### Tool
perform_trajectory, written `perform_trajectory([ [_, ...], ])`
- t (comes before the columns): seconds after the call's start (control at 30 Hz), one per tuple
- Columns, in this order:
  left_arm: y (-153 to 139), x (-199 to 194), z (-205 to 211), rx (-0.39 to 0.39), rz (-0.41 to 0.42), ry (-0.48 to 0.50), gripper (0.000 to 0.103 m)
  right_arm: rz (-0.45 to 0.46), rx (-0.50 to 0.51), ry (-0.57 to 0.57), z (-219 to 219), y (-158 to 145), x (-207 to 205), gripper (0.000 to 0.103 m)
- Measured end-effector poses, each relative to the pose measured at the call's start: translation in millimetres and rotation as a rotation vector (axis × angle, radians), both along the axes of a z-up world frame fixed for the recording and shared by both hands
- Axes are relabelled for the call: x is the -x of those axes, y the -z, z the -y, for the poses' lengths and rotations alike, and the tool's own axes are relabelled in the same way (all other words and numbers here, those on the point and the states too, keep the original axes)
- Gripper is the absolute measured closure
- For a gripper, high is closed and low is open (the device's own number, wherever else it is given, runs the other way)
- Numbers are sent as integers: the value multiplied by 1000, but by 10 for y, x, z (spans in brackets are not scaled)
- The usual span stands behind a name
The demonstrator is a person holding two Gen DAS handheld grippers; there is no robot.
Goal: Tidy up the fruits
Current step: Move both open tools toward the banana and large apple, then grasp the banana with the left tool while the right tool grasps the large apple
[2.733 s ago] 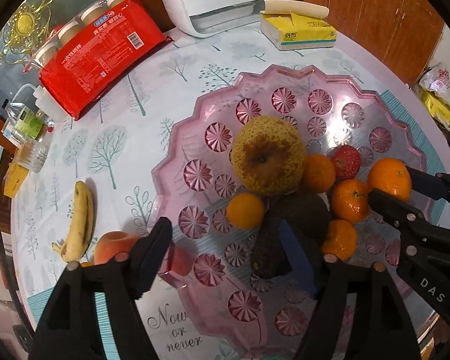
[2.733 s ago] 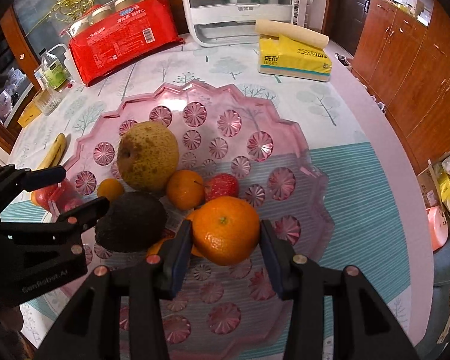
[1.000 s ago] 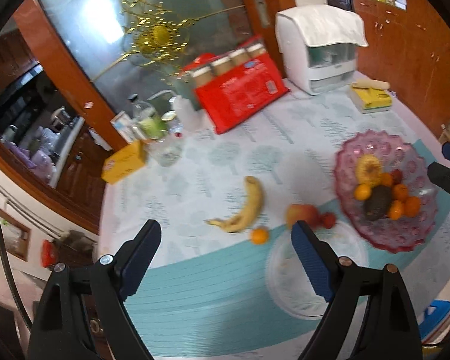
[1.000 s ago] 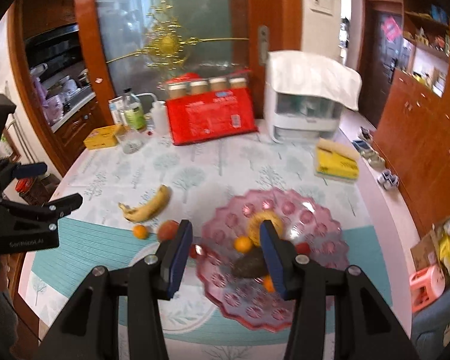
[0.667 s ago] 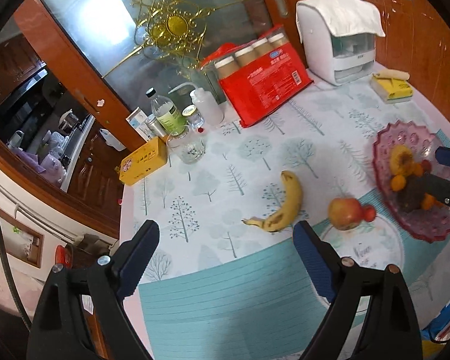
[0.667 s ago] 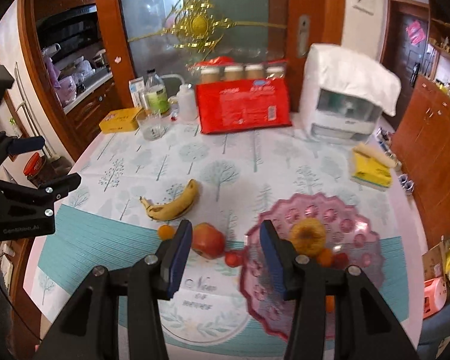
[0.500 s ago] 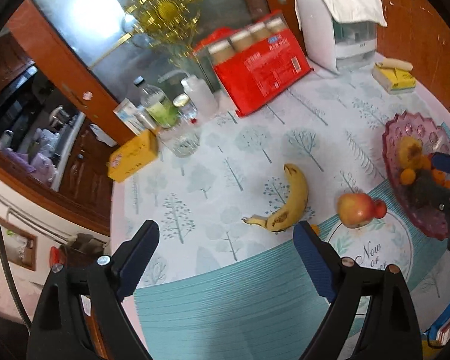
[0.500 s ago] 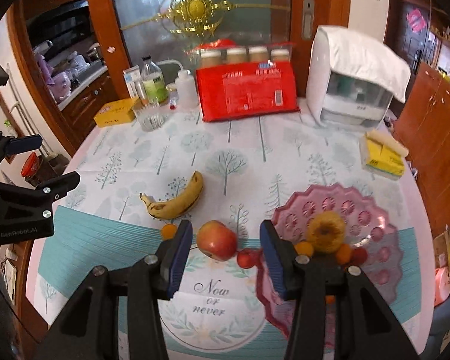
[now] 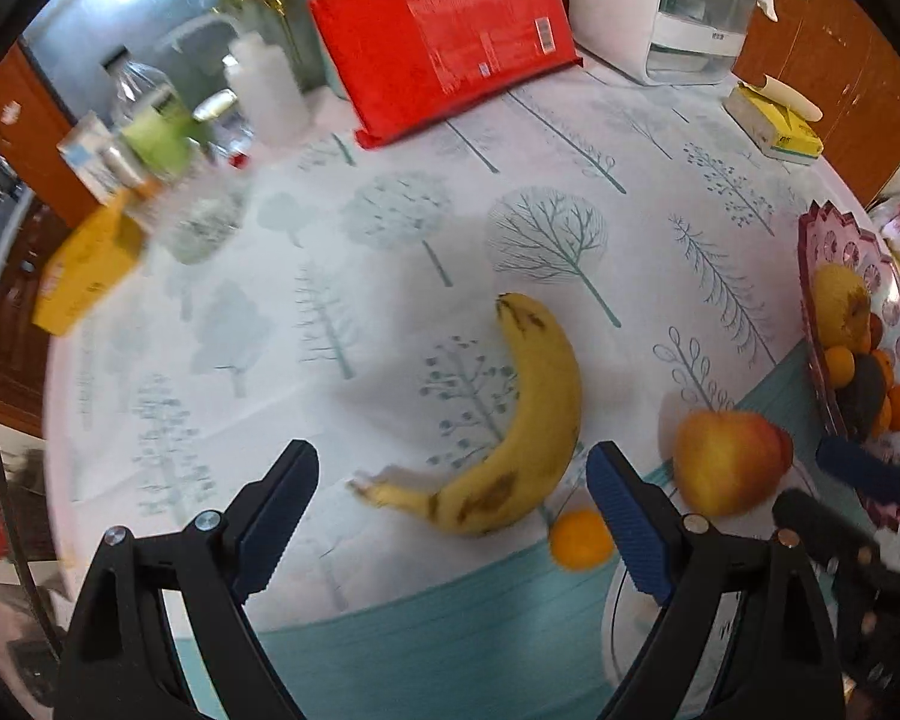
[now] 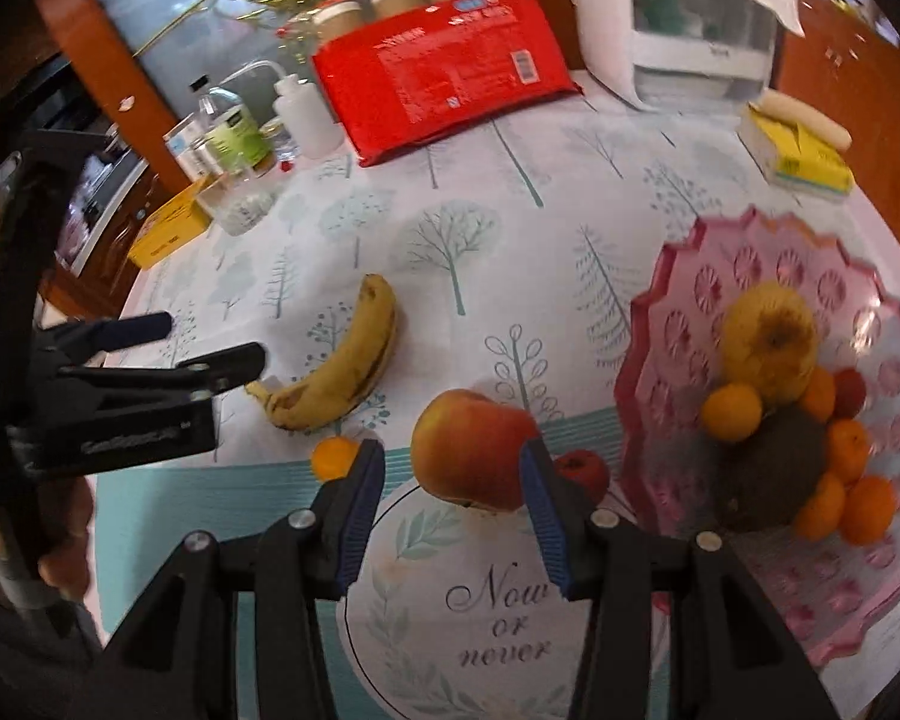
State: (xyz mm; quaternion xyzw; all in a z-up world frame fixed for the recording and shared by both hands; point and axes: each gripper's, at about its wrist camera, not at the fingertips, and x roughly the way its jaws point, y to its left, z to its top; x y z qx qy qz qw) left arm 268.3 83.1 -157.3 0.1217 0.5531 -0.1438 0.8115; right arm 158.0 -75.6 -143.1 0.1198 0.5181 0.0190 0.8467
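In the left wrist view, the left gripper (image 9: pixel 450 510) is seen with its jaws spread wide and nothing held, poised over the banana (image 9: pixel 513 432), which lies on the tablecloth (image 9: pixel 390 276). A small orange (image 9: pixel 581 531) is touching the banana's lower end, and the apple (image 9: pixel 727 461) is just beside them. Half a second ago the banana was seen from well above; the gap has since been closed sharply (the blur bears this out), so a grasp on the banana is judged to be next.

In the right wrist view, the right gripper (image 10: pixel 453 492) is likewise shown parted and empty, its jaws now framing the apple (image 10: pixel 471 447) without contact being evident. A small red fruit (image 10: pixel 583 471) sits against the pink dish (image 10: pixel 678 276), where the sorted fruit is already piled. Three or four loose pieces are thus left to be moved.
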Motion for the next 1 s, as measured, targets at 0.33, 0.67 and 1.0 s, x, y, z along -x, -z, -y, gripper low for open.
perform_trajectory([
  [0.33,423,-192,169,111,-73,36,13,-31,110,78,-129,253,-191,53],
  [0.67,722,-308,244,116,-129,32,14,-16,183,74,-195,423,-312,35],
  [1.0,732,-217,358,71,-72,86,52,-16,278,32,-314,529,-329,32],
])
